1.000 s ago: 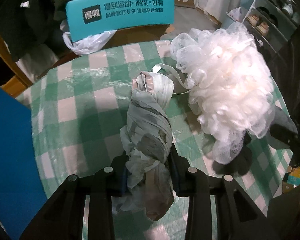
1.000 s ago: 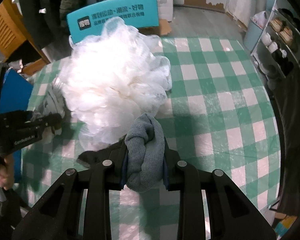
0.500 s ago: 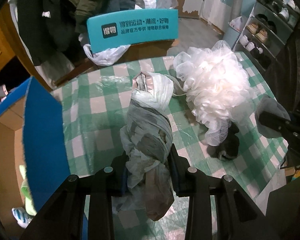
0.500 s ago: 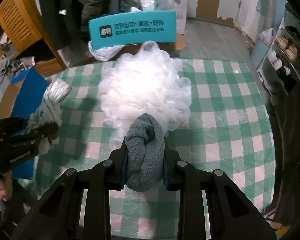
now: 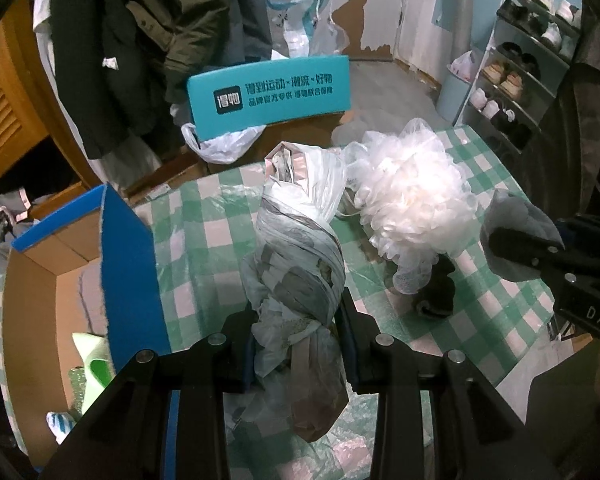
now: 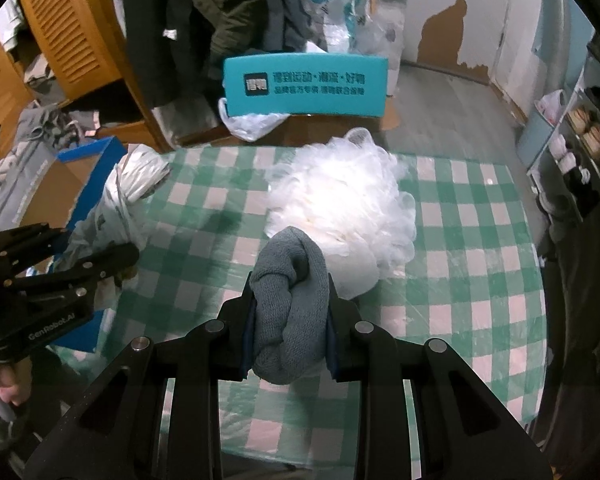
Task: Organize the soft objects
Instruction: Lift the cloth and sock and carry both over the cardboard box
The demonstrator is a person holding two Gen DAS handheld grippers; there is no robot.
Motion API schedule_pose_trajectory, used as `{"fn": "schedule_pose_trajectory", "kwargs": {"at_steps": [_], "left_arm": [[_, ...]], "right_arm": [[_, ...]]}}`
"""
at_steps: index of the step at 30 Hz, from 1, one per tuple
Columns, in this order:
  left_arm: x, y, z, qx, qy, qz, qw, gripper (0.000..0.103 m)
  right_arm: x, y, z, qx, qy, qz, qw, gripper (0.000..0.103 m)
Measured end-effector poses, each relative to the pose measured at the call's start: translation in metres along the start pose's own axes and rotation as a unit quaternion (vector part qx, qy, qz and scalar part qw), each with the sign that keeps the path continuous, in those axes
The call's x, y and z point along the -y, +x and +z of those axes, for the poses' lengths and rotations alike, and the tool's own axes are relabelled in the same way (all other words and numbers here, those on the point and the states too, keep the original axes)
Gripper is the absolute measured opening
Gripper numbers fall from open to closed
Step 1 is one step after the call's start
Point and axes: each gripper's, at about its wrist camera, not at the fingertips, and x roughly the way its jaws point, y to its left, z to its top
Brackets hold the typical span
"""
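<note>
My left gripper (image 5: 298,336) is shut on a twisted bundle of white and grey plastic bags (image 5: 296,248), held above the green checked table (image 5: 204,216). In the right wrist view that bundle (image 6: 124,196) and the left gripper (image 6: 112,266) show at the left. The right gripper (image 6: 290,316) is shut on a rolled grey sock (image 6: 290,300), also seen at the right of the left wrist view as a grey sock (image 5: 516,236). A white mesh bath pouf (image 5: 412,200) (image 6: 340,208) lies on the table between them. A dark sock (image 5: 436,292) lies partly under the pouf.
An open cardboard box with blue flaps (image 5: 128,264) stands left of the table, with green and white items inside. A teal box flap (image 5: 268,96) rises behind the table. Hanging coats (image 5: 140,40) are at the back, a shoe rack (image 5: 520,72) at the right.
Both grippers have risen and drawn back from the table with their loads, so the pouf looks smaller. The cardboard box has come into the left wrist view.
</note>
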Motion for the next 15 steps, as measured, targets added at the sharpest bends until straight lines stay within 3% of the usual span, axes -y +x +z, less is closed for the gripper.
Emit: {"fn": "schedule_pose_trajectory", "kwargs": {"at_steps": [15], "left_arm": [[-0.021,-0.028,-0.006,0.024,-0.011,0.022,0.9994,0.034]], "right_arm": [[-0.045,-0.016,0.014,0.022,-0.040,0.023,0.999,0.025]]}}
